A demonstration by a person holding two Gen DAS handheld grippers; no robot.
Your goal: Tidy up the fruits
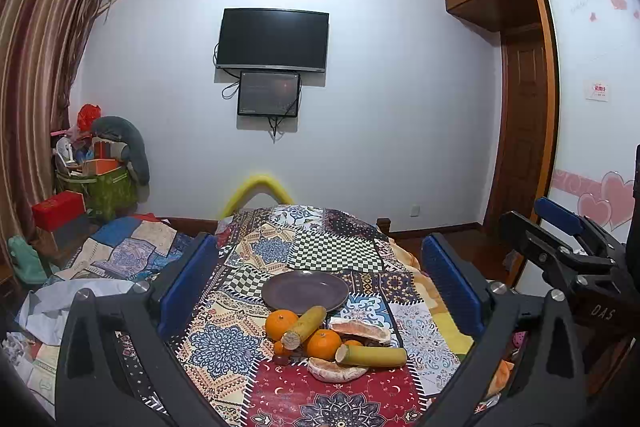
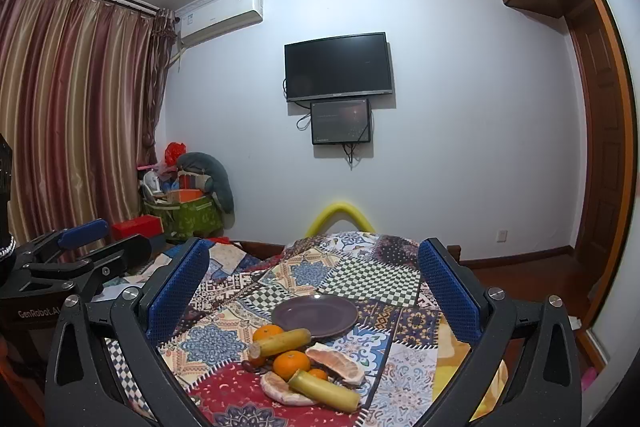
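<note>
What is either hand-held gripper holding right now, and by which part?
Nothing. The left hand-held gripper and right hand-held gripper both stand open and empty, short of the fruit beside the bare plate.

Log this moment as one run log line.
left gripper open, empty | right gripper open, empty | plate empty | fruit pile on cloth, untouched

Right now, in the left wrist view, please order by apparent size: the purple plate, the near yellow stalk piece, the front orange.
1. purple plate, though it lies farther away
2. near yellow stalk piece
3. front orange
</note>
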